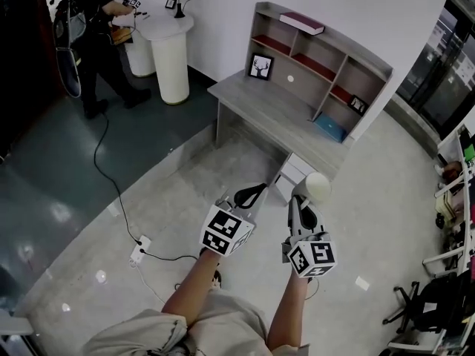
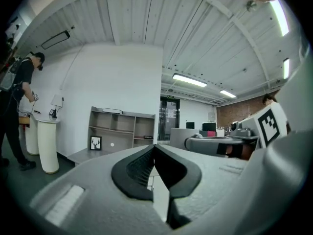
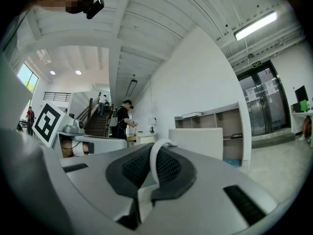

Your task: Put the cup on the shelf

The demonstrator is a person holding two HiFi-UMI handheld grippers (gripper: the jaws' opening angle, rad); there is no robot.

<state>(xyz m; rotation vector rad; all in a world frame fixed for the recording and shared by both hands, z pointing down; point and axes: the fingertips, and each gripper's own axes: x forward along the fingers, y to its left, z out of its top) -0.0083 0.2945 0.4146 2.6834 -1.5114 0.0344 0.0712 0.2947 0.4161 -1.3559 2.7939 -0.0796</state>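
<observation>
— While the right gripper (image 3: pixel 154 156) is clamped on the handle (image 3: pixel 152 168) of the white cup (image 3: pixel 205 141), where is the cup body?
— Just beyond its jaws, at their tips. The shelf (image 1: pixel 320 59) stands well ahead of both grippers.
— And the left gripper (image 2: pixel 154 150)?
— Its jaws are together, nothing between them. It is held just beside the right one.

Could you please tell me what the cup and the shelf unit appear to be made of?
The cup: probably glazed ceramic or plastic; plain white and smooth. The shelf unit: likely laminated board; matte grey wood-grain panels with dark red shelf boards.
</observation>
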